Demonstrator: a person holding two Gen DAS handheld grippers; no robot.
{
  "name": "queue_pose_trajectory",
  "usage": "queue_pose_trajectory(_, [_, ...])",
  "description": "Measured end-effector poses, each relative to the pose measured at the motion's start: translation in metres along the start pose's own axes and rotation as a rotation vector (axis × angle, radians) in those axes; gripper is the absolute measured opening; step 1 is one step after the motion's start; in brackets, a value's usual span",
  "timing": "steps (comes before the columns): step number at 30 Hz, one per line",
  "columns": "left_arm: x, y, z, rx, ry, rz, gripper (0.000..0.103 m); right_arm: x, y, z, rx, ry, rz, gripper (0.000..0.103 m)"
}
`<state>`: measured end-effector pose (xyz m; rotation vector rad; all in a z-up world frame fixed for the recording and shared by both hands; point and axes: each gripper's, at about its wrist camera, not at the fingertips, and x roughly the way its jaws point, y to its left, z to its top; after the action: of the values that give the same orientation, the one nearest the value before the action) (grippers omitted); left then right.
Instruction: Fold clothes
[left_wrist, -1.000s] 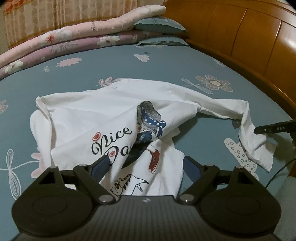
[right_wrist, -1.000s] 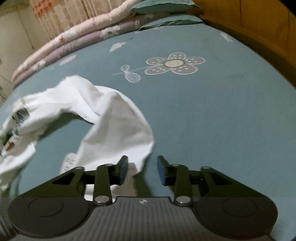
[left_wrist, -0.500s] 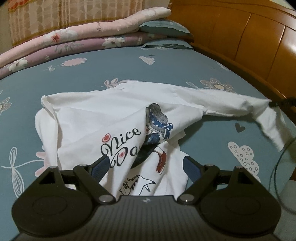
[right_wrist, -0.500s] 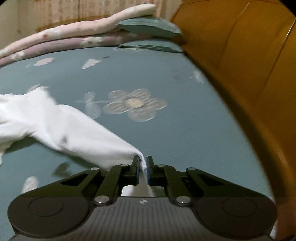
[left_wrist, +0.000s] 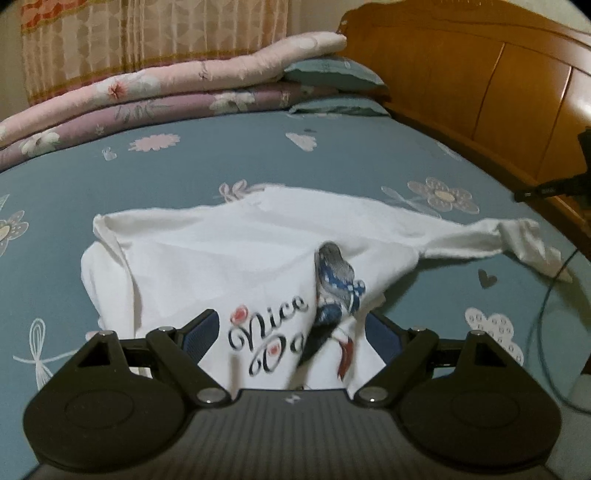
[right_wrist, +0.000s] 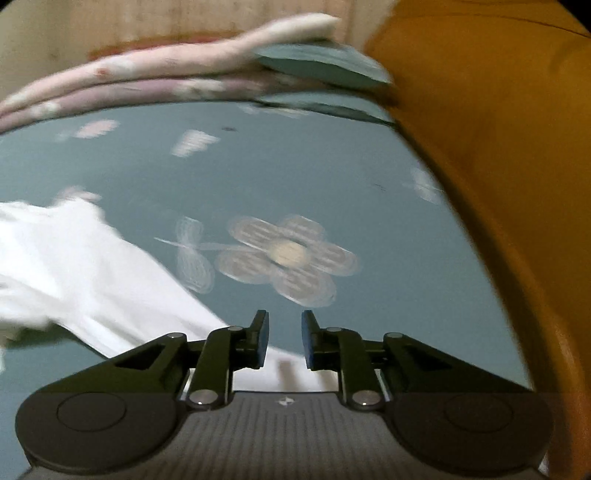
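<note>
Sleeve (left_wrist: 517, 240) released; right claw (right_wrist: 284, 338) opening above it, left claw (left_wrist: 291, 332) wide.

Our left claw (left_wrist: 291, 334) points downward with its blue-padded fingers (left_wrist: 201, 332) spread wide, nothing pressed between them. Our right claw (right_wrist: 284, 339) also tilts downward; its jaws stand a little apart and are opening, the pads (right_wrist: 261, 341) gripping nothing. In the left wrist view its dark fingertip (left_wrist: 546, 190) shows at the right edge.
</note>
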<state>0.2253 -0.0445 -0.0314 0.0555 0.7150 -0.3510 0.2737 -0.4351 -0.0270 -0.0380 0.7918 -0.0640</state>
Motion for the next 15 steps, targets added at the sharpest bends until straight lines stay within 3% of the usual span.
queue_pose_trajectory(5, [0.003,0.008,0.001,-0.036,-0.015,-0.021,0.086,0.049,0.047,0.041,-0.06,-0.022,0.184,0.022])
queue_pose_trajectory(9, [0.005,0.016,0.001,-0.044,-0.016,-0.009,0.086,0.103,0.087,0.07,-0.081,-0.022,0.303,0.029])
queue_pose_trajectory(15, [0.009,0.032,-0.002,-0.073,-0.023,0.024,0.086,0.162,0.132,0.079,-0.124,-0.005,0.395,0.036])
